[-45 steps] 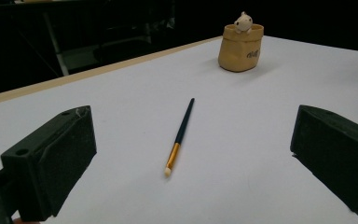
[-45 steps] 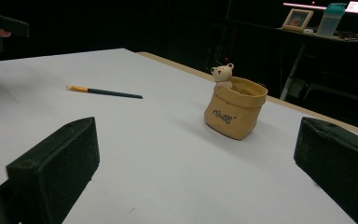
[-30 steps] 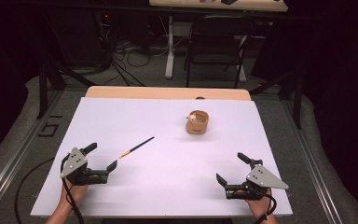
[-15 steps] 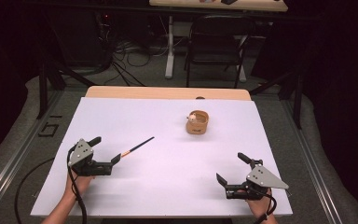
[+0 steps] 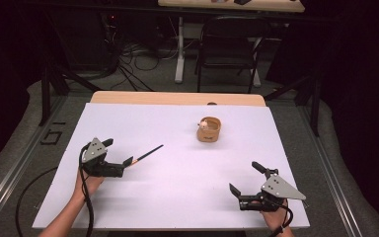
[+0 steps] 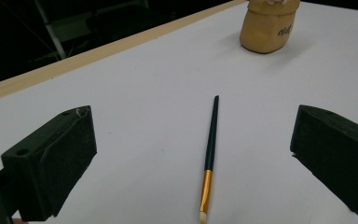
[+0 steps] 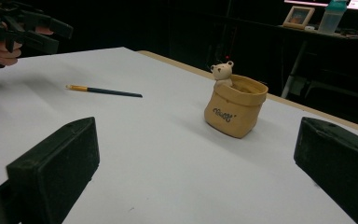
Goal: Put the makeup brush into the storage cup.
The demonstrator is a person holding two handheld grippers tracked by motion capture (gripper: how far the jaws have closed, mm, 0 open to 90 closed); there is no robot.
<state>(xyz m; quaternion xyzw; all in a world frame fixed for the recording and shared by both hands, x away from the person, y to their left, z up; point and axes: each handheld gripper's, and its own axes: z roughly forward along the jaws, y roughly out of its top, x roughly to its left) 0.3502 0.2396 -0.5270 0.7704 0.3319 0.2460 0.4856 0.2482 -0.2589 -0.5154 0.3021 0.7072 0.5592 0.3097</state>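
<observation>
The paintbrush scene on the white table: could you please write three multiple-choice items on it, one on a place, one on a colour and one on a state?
1. Where does the paintbrush lie?
A. inside the tan pot
B. flat on the table, in front of the left gripper
C. between the right gripper's jaws

2. What colour is the band next to its bristles?
A. gold
B. red
C. white

3. How does the left gripper stand?
A. shut on the brush
B. shut on nothing
C. open, with the brush untouched

Answers: 1 B, the high view shows the brush on the table, apart from the tan pot. 2 A, the left gripper view shows a gold band. 3 C, its jaws stand wide apart on either side of the brush.
</observation>
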